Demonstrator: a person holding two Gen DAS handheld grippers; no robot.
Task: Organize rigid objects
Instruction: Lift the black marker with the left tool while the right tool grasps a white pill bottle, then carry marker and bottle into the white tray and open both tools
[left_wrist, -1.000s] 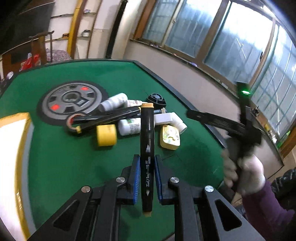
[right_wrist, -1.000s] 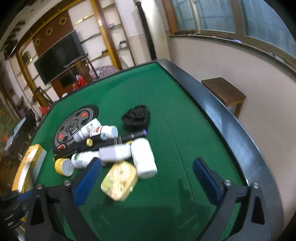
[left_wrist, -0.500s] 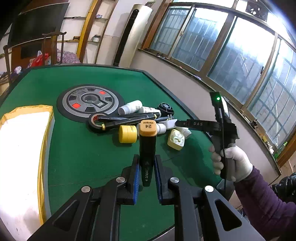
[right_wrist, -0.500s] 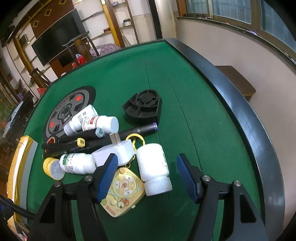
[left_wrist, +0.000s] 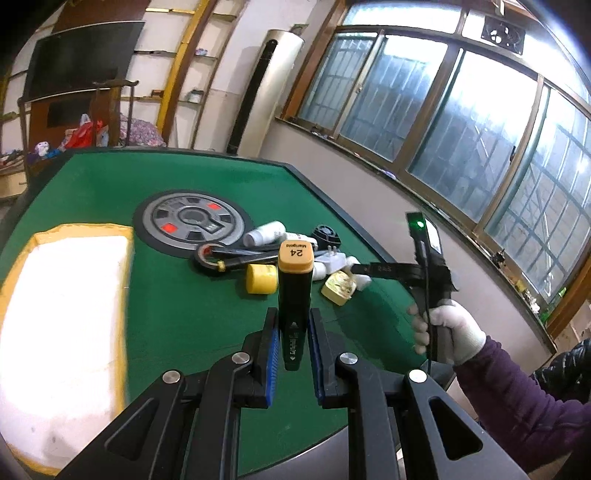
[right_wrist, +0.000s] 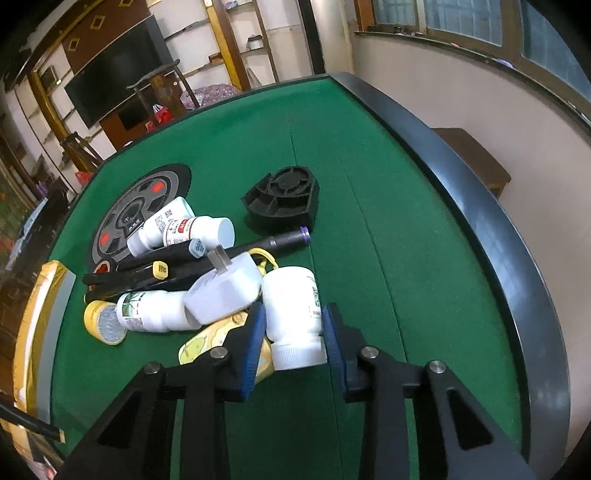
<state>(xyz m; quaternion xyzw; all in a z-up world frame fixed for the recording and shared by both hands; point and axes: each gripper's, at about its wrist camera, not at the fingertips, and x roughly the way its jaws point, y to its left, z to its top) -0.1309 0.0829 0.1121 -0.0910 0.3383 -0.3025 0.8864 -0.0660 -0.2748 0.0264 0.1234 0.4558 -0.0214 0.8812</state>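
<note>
Left gripper (left_wrist: 291, 341) clamped on black marker (left_wrist: 293, 306), orange cap up, raised above green table (left_wrist: 184, 317)

Right gripper (right_wrist: 293, 328) angled steeply down, jaws just closing, pads against white bottle (right_wrist: 295, 314) lying in clutter pile

Left view alone shows gloved hand (left_wrist: 447, 328) on right gripper's handle; right view alone shows pads on bottle

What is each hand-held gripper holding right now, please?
Left hand-held gripper: shut on the black marker, lifted off the table.
Right hand-held gripper: jaws have just been closing, pads against the white bottle.
</note>
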